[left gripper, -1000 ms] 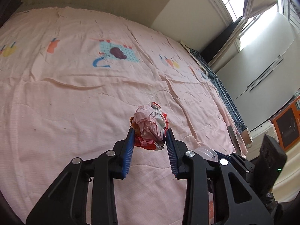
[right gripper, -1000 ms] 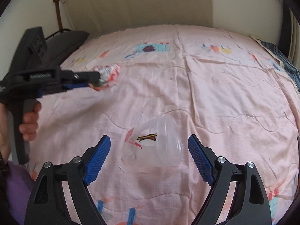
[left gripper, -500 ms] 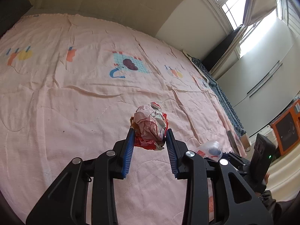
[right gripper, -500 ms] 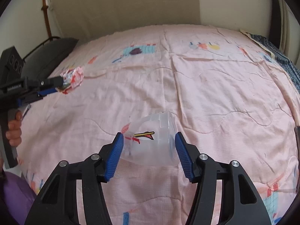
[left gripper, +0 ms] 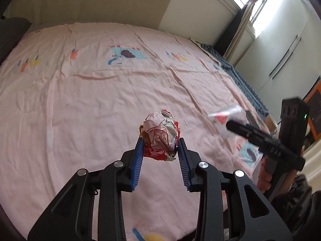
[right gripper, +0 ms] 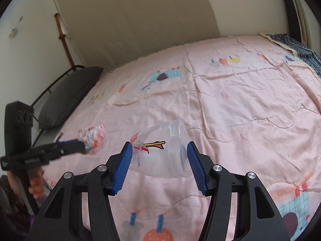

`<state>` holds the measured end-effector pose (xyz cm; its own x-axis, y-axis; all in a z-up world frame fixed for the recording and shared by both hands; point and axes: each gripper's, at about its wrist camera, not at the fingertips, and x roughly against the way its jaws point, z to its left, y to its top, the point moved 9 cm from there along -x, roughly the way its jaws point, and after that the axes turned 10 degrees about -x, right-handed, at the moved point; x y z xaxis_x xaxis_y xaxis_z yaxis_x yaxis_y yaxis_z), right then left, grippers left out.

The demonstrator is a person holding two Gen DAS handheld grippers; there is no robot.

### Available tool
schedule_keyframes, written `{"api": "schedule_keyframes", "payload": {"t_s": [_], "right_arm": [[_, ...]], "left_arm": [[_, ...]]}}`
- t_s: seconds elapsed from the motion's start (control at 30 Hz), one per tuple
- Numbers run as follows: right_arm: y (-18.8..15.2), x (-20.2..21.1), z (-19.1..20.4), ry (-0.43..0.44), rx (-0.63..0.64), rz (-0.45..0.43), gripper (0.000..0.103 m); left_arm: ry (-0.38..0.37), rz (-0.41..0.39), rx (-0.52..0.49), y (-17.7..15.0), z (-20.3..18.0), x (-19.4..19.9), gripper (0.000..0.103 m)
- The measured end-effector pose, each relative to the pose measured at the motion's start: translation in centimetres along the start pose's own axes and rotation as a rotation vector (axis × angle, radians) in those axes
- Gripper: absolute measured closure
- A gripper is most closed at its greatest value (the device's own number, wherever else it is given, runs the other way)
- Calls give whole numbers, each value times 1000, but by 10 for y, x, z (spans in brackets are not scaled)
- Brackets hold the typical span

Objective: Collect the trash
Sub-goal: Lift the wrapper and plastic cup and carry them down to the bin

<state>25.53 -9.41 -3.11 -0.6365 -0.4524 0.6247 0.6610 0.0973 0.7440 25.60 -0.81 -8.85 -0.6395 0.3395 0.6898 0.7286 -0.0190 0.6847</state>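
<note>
The clear, squashed plastic cup [right gripper: 162,152] bears a printed mark on its wall, a yellow stripe edged in black with a red tip, plus small red marks nearer its rim; no letters on it can be read. It lies on its side in the lower centre of the right wrist view, pinched between the blue ribbed pads [right gripper: 123,168] of the right hand-held gripper [right gripper: 159,154], which is clenched on it above the pink quilted bedspread [right gripper: 240,104], and nothing can be made out inside it. In the left wrist view the same cup [left gripper: 224,116] appears blurred at the right middle of the frame, ahead of the right hand-held gripper [left gripper: 230,124], whose black body carries pale lettering too smeared to read. The crumpled ball of pink, red and silver wrapper paper [left gripper: 160,134] sits in the centre of the left wrist view, squeezed between the blue pads of the left hand-held gripper [left gripper: 160,150], held clear of the bedspread [left gripper: 80,110]. From the right wrist view that ball [right gripper: 92,138] shows at the left middle, at the tip of the left hand-held gripper [right gripper: 84,146], whose side label is also illegible. A dark grey pillow [right gripper: 68,96] lies at the bed's edge in the left of that view.
</note>
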Motion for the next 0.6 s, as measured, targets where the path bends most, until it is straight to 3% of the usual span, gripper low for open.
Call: {"api": "schedule_keyframes", "payload": {"t_s": [0.27, 0.6], "right_arm": [[-20, 44, 8, 75, -63, -21, 50], [-67, 87, 35, 95, -17, 6, 50]], "left_arm": [[29, 57, -93, -46, -33, 26, 68], [47, 80, -96, -98, -59, 62, 68]]}}
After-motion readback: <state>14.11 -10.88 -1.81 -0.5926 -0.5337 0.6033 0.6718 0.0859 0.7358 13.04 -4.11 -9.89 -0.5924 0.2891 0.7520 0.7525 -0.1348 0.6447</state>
